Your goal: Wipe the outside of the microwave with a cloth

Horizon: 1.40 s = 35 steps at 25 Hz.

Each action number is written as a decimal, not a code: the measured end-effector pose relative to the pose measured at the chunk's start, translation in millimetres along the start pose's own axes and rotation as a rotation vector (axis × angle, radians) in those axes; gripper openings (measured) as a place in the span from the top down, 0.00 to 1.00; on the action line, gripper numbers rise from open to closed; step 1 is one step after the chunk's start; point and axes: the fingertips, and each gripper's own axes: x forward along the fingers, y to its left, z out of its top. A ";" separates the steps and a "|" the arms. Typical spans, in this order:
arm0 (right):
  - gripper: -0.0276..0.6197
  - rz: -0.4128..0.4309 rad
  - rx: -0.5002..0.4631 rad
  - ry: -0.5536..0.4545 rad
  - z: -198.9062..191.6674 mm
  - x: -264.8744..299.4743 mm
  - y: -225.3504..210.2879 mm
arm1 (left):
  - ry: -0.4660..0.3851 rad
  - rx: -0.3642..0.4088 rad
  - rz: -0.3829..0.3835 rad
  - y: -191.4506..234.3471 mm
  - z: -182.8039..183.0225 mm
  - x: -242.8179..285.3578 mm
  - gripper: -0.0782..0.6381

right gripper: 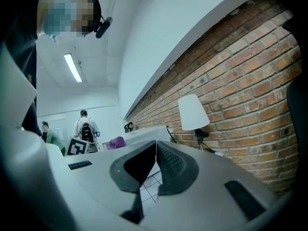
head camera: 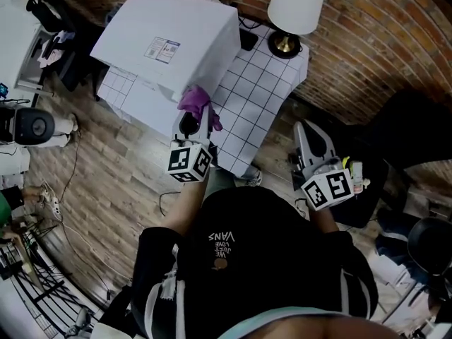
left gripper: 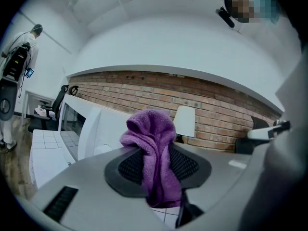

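Note:
A white microwave [head camera: 166, 48] stands on a white table with a black grid [head camera: 251, 101]. My left gripper [head camera: 192, 122] is shut on a purple cloth [head camera: 196, 104], held up at the microwave's near right corner. In the left gripper view the cloth [left gripper: 155, 155] is bunched between the jaws, with the microwave [left gripper: 89, 124] behind it to the left. My right gripper [head camera: 314, 143] hangs off to the right of the table, away from the microwave. In its own view, the right gripper [right gripper: 156, 165] has its jaws pressed together with nothing between them.
A white table lamp [head camera: 295, 9] stands at the table's far right corner by a brick wall [head camera: 367, 41]. A dark chair [head camera: 395, 154] sits to the right. Cables lie on the wooden floor [head camera: 106, 189]. People stand in the far room [right gripper: 85, 129].

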 end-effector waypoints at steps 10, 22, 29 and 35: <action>0.95 -0.126 0.021 -0.006 2.3 -15.6 -26.5 | 0.070 -0.160 -0.124 -33.0 -17.9 76.7 0.69; 0.95 -0.287 0.045 -0.003 0.5 -25.0 -48.0 | 0.082 -0.387 -0.178 -56.0 -11.6 188.8 0.69; 0.95 -0.308 0.054 -0.002 0.3 -20.7 -50.0 | 0.055 -0.563 -0.102 -44.8 -6.9 226.6 0.69; 0.95 -0.314 0.056 0.003 0.2 -22.0 -53.4 | 0.066 -0.621 -0.079 -44.6 -14.2 239.0 0.69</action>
